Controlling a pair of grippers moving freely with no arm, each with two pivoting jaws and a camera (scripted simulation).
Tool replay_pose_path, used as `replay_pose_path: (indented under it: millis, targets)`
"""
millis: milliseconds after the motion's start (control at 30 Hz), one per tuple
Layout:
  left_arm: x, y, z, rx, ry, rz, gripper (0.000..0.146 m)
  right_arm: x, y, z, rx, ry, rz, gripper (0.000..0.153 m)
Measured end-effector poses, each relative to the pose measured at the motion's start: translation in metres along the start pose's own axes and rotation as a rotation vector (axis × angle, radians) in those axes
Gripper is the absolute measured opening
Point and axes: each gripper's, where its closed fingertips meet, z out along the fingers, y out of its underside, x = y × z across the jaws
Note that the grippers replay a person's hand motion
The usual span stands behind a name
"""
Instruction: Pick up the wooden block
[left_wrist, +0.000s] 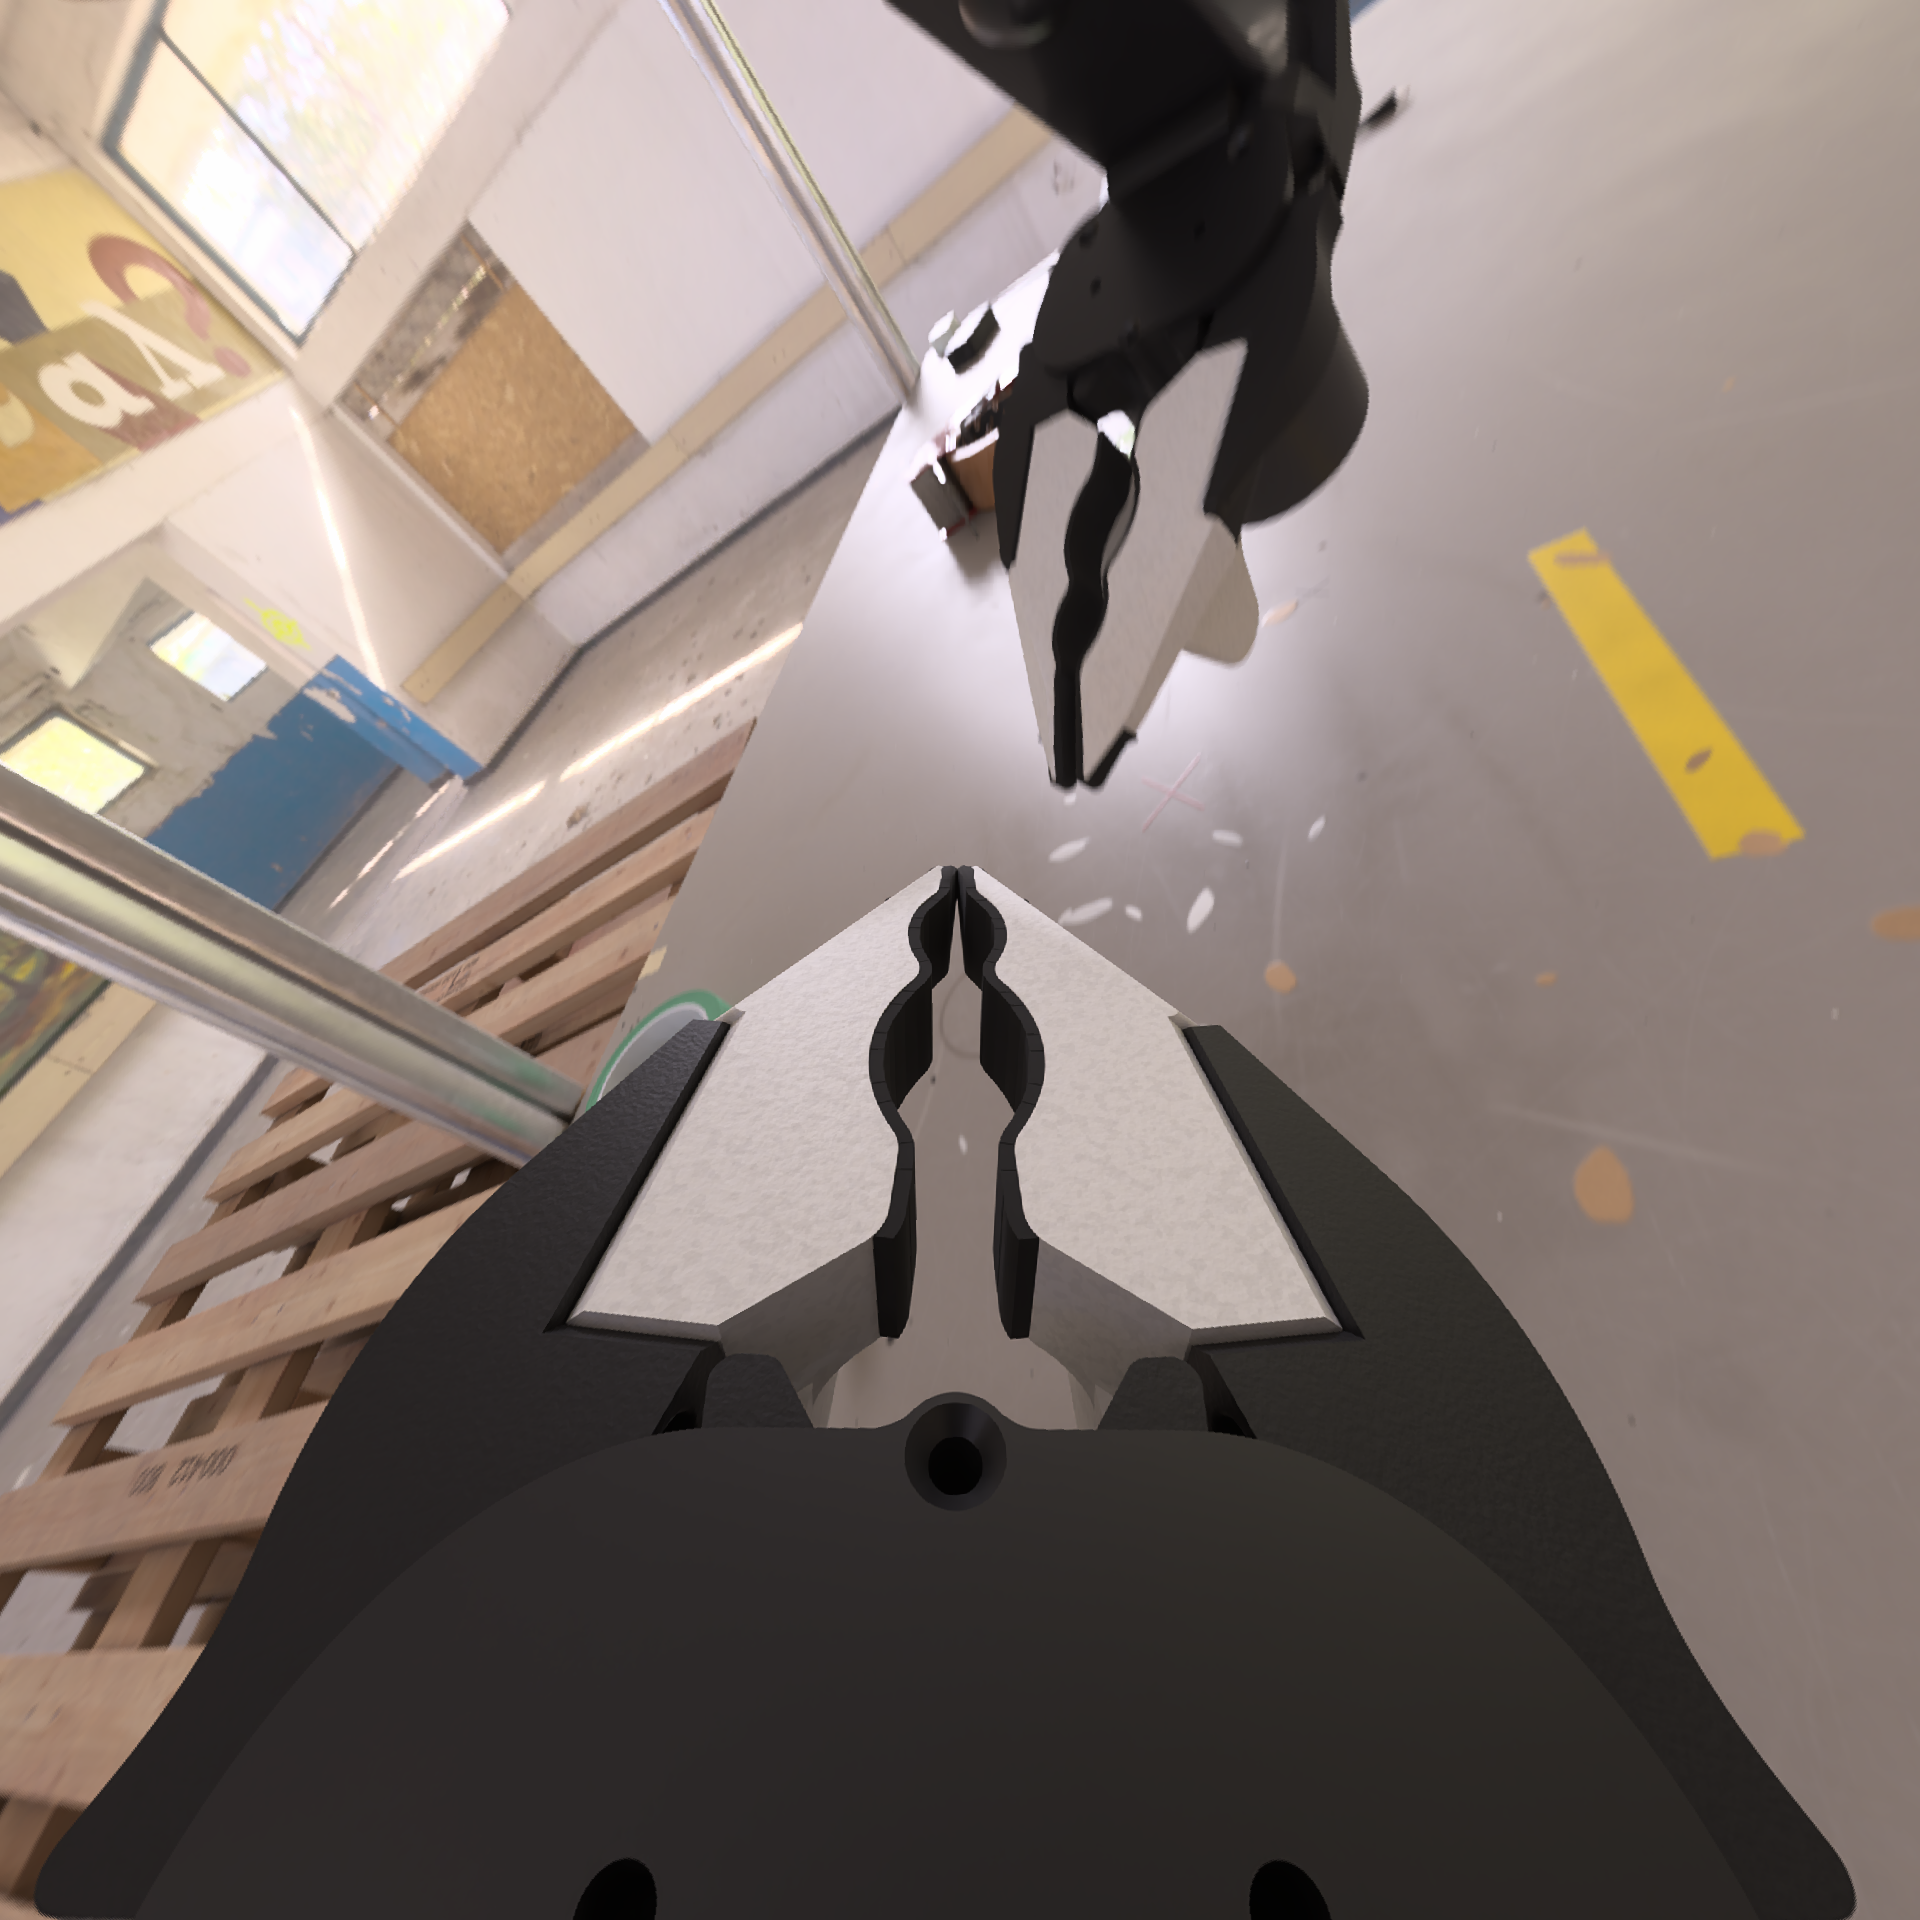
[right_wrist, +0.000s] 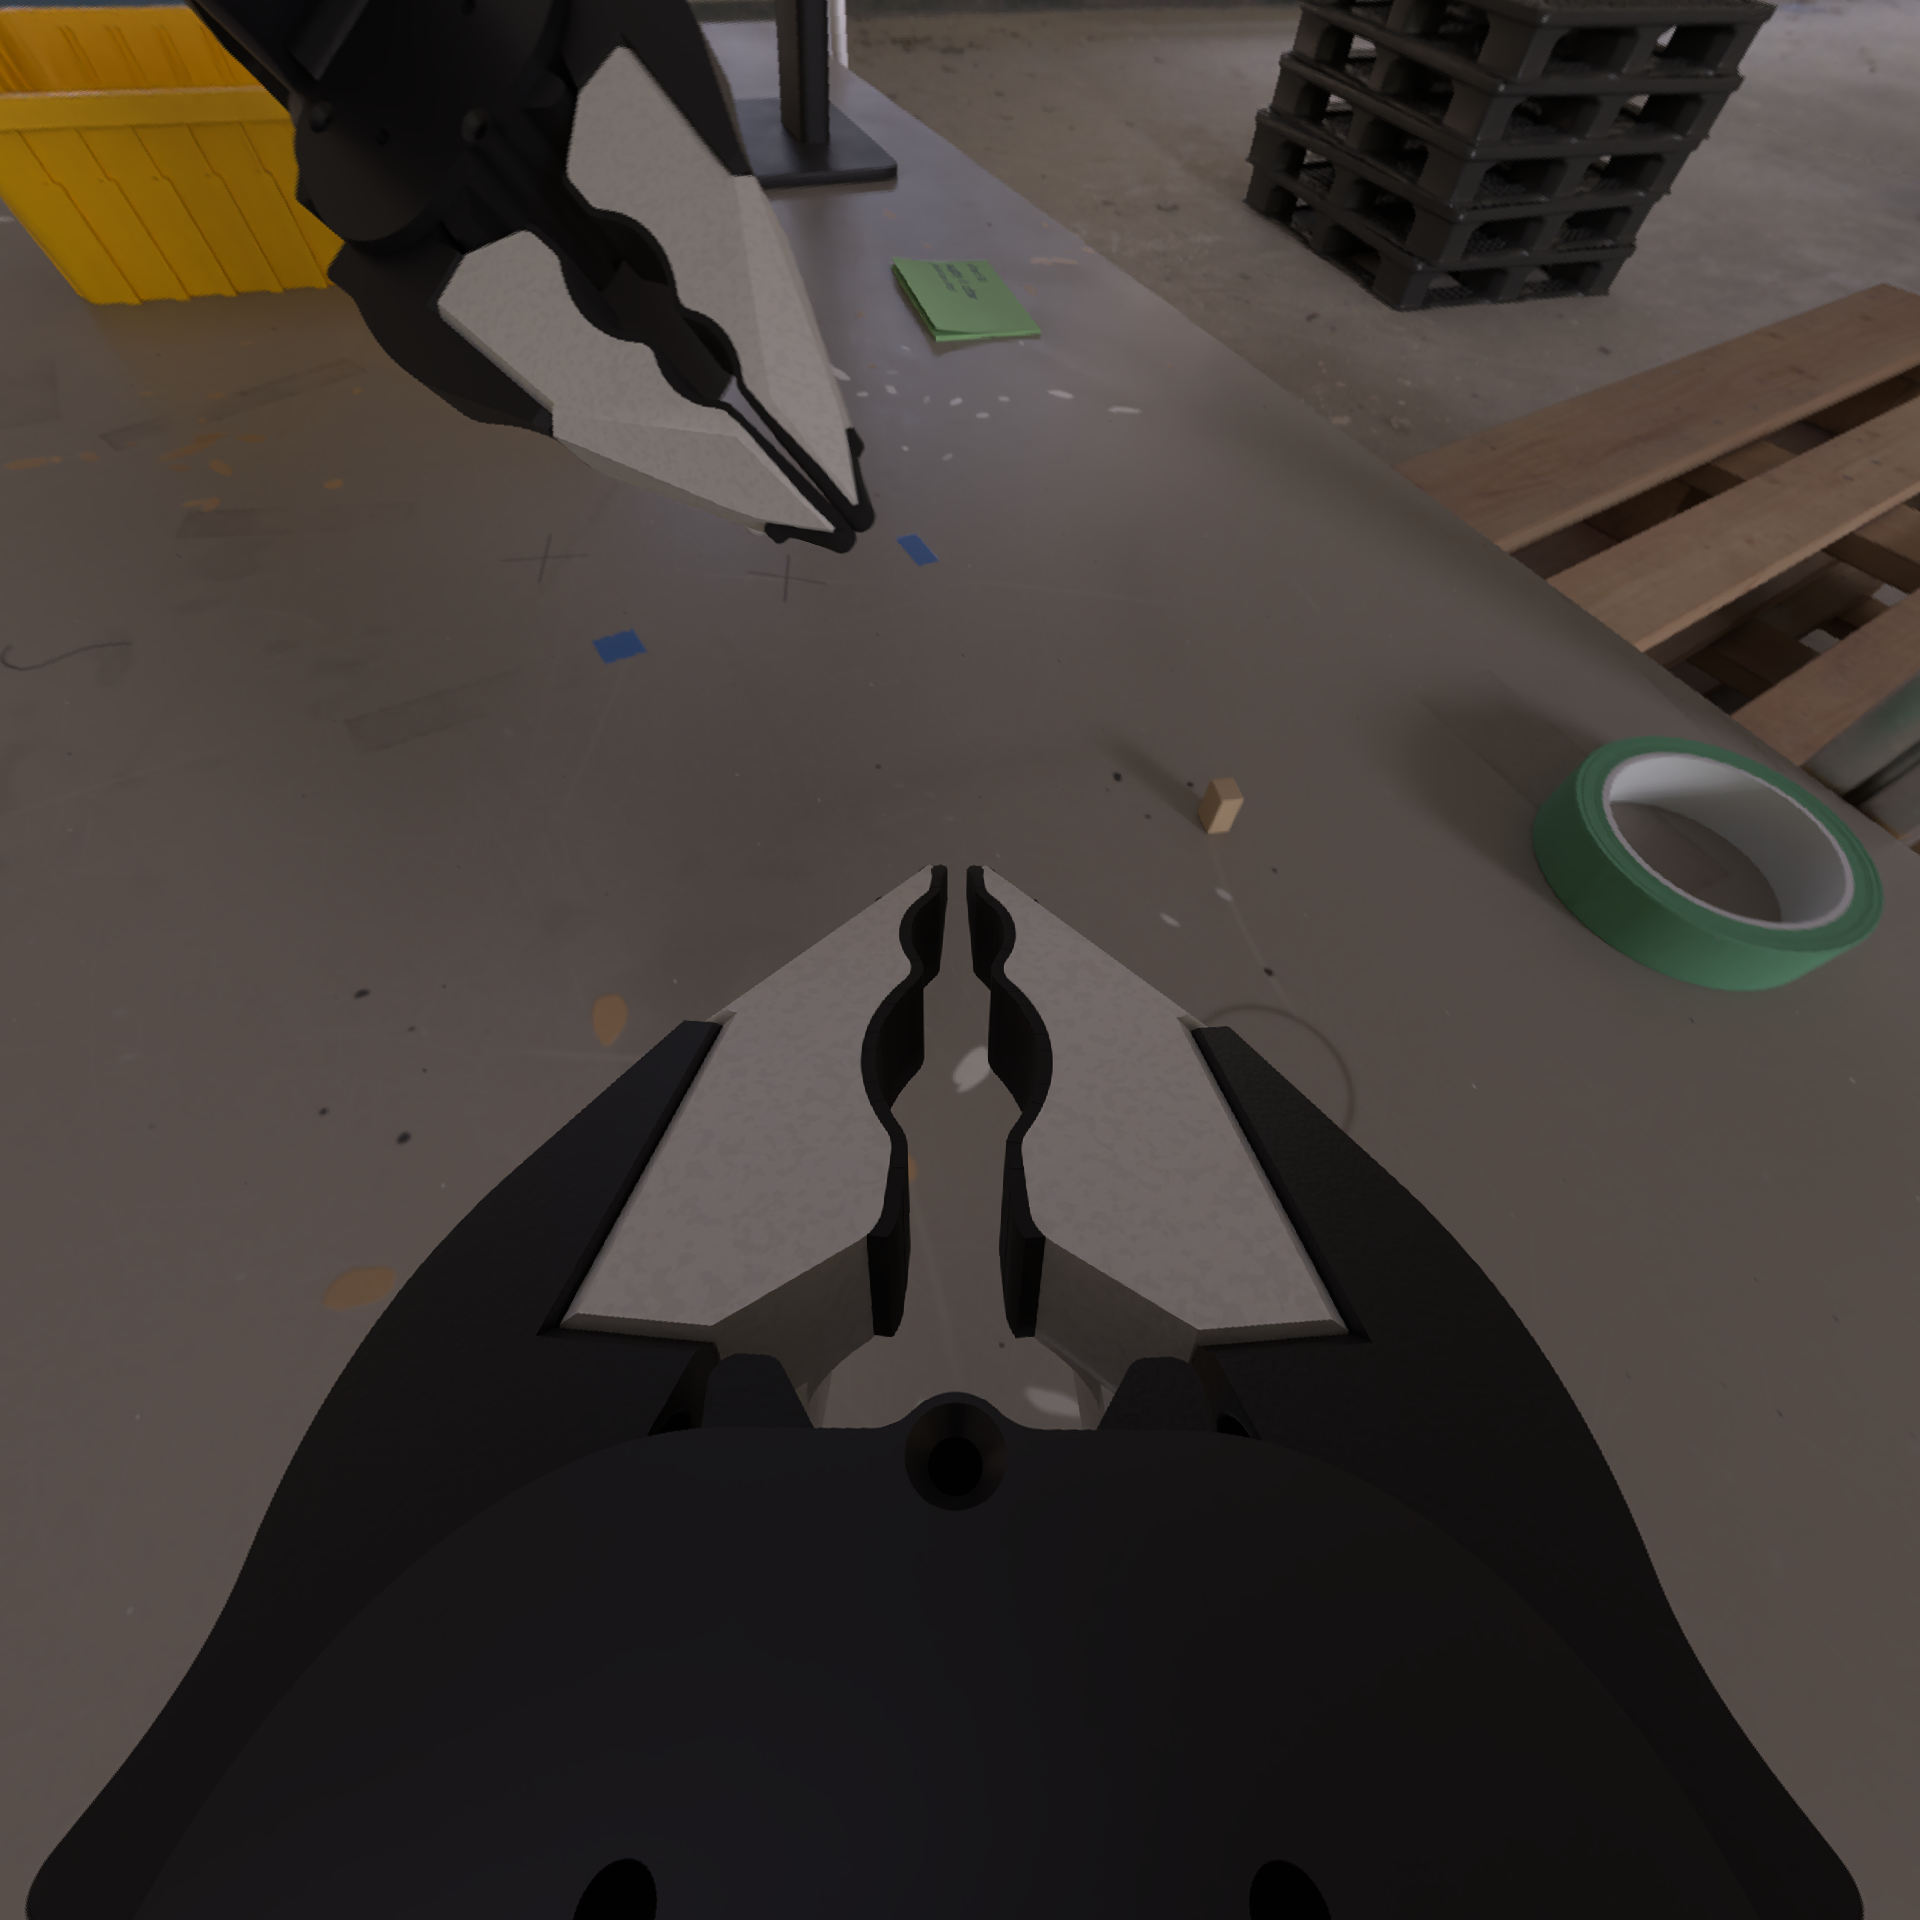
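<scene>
Bears a few lines of dark writing: a green folded sheet (right_wrist: 966, 301) lying flat near the far edge of the desk (right_wrist: 727, 727), too small to make out. Carries a short dark stamp of characters, seen upside down in the left wrist view: one slat of the wooden pallet (left_wrist: 182, 1475) beyond the desk's side edge. Shows large brown letters on yellow and tan panels: a painted wall sign (left_wrist: 104, 364) well beyond that edge. Marks the desk top itself: thin pencilled crosses (right_wrist: 787, 575) near the middle, plus a faint pink cross (left_wrist: 1174, 795). Nothing legible anywhere else.
</scene>
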Motion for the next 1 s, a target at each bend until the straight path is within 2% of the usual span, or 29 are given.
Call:
replay_pose_path:
  millis: [133,267,367,567,767,1000]
  targets:
    - [0.009,0.028,-0.005,-0.124,0.021,0.006,0.000,0.005,0.009,-0.004,-0.033,0.015,0.001,0.003]
    - [0.004,0.052,-0.014,-0.215,-0.005,-0.021,0.000,0.008,0.012,0.005,-0.068,0.014,0.000,0.011]
    - [-0.012,0.066,-0.023,-0.267,-0.059,-0.009,0.000,0.022,0.016,0.025,-0.141,0.039,-0.070,0.017]
    - [-0.046,0.094,-0.029,-0.389,-0.133,0.089,0.004,0.063,0.023,0.089,-0.275,0.037,-0.196,0.017]
    - [-0.062,0.109,-0.021,-0.364,-0.163,0.066,0.003,0.097,0.042,0.137,-0.413,0.020,-0.260,0.020]
    - [-0.062,0.116,-0.020,-0.336,-0.152,0.048,0.002,0.104,0.053,0.159,-0.463,-0.060,-0.256,0.018]
